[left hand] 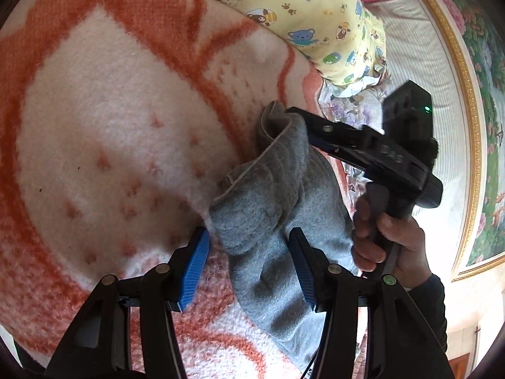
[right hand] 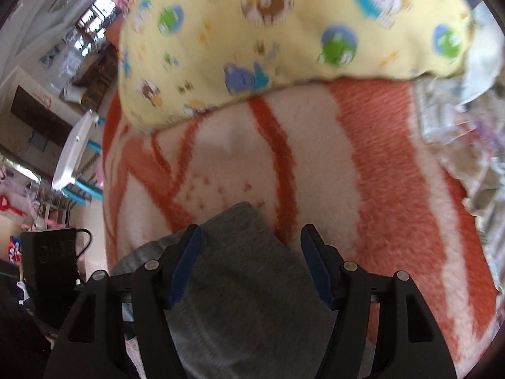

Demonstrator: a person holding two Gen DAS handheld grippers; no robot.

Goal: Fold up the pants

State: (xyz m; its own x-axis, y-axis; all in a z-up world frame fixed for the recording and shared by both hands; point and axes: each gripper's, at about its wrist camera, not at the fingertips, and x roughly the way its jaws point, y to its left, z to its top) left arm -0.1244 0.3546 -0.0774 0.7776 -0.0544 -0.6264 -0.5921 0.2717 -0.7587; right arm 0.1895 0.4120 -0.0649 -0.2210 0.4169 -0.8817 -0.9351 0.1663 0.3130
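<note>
Nearest you, left tongs (left hand: 249, 268) gape over the gray pants (left hand: 277, 208), pads not pressing; cloth lies bunched on the orange-and-white blanket (left hand: 104, 120), well inside its edges. Right tongs (right hand: 249, 262) also open, straddling the pants, picture blurred. Risk: close now and you pinch blanket fleece with the cloth, dragging both. Farther off, the yellow pillow (left hand: 315, 22) crowds the blanket's far edge; a wide fold may snag there.

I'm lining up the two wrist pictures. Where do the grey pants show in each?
Left wrist: grey pants lie lower centre-right, bunched, running down between the tongs.
Right wrist: pants sit bottom centre, between the tongs.
Shared landmark: the yellow bear-print blanket at the top of both.
</note>
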